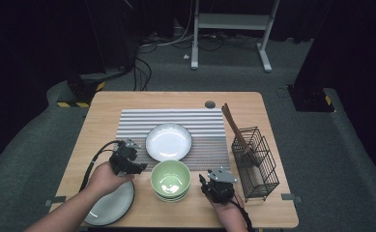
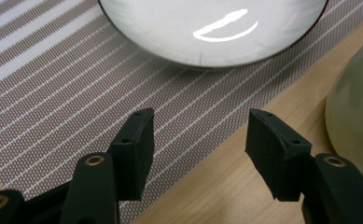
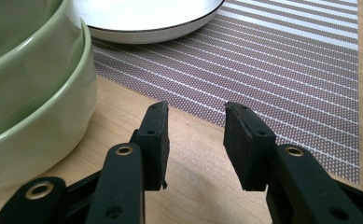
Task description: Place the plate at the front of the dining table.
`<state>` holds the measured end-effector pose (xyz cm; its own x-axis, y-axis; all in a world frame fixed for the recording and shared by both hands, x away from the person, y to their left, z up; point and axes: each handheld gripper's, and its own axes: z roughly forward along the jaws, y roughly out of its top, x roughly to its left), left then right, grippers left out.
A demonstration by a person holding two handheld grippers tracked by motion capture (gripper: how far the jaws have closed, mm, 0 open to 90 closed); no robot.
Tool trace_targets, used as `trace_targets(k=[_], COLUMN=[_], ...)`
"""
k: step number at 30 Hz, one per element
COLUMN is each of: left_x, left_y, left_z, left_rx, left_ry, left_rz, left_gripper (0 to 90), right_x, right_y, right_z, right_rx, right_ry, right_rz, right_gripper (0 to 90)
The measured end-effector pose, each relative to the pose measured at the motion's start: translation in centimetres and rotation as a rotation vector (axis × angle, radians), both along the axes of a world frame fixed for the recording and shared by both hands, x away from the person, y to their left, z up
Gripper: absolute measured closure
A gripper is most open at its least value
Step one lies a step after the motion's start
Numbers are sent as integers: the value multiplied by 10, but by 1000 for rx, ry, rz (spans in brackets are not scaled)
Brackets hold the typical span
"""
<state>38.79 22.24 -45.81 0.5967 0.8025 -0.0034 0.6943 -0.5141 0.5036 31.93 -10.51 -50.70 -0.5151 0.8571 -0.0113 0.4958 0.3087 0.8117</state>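
So there's a light wooden table (image 1: 267,212) sitting in the middle of the high view, with a grey striped woven placemat (image 1: 127,123) lying across its centre. A white round plate with a dark rim (image 1: 168,141) is resting on the lower middle of that mat. Just below it, at the mat's lower edge, a stack of pale green ceramic bowls (image 1: 170,180) is sitting on the bare wood. Over at the right of the frame, a black wire rack (image 1: 256,163) is holding some brown wooden sticks (image 1: 234,126) that are leaning up and to the left. In the lower left, a grey round plate (image 1: 109,207) is lying partly under the person's left hand (image 1: 104,178).

The left gripper (image 2: 200,140) is hovering over the mat's edge, jaws standing wide apart and gripping nothing, with the white plate at the top of its own view and the green bowls poking in at the right edge. The right gripper (image 3: 195,137) is hanging low over the wood just right of the bowl stack, jaws also parted and empty. The right hand (image 1: 224,210) is coming in from the bottom.
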Motion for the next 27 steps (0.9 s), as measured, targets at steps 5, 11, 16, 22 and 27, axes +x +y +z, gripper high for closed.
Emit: trace_targets(k=[5, 11, 16, 22, 27], left_x=[6, 11, 16, 21, 27], left_y=[-2, -3, -1, -1, -1], left_z=[2, 10, 18, 30, 38], left_rx=[79, 100, 87, 99, 112], left_ry=[55, 110, 180, 226, 270], left_rz=[-21, -31, -26, -24, -28], left_gripper=[378, 366, 375, 384, 390], right_x=[-1, -2, -2, -2, -2], right_y=[-1, -5, -7, -7, -6], right_z=[1, -1, -3, -6, -6], right_rx=[1, 2, -2, -12, -16], right_ry=[-4, 5, 8, 14, 18], right_rz=[15, 8, 11, 12, 9], right_gripper=[597, 596, 596, 596, 599])
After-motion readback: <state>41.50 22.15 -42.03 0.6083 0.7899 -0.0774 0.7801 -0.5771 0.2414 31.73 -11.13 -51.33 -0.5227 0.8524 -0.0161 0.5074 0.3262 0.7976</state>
